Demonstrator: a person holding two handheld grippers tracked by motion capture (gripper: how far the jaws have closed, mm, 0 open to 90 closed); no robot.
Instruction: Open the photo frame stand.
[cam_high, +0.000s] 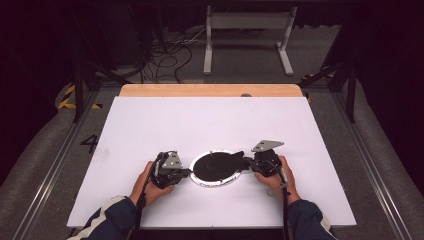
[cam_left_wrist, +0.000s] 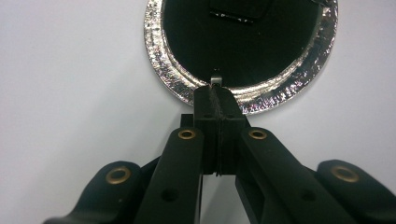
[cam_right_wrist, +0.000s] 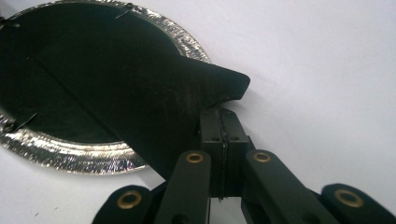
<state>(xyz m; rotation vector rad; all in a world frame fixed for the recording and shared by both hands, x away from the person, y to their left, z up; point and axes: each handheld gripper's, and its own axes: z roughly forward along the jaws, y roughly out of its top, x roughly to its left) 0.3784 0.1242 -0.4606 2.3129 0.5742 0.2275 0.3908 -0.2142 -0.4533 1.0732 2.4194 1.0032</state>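
A round dish with a crinkled silver rim lies near the front of the white table. A black sheet covers its middle. Small clips sit along the rim. My left gripper meets the dish's left edge with its jaws together, and a small grey metal clip sticks out from between the tips. My right gripper is at the dish's right side, shut on a corner of the black sheet, which is lifted off over the rim.
The white table top has a wooden strip along its far edge. A grey metal frame and loose cables lie on the floor beyond. Two forearms in dark sleeves come in at the front edge.
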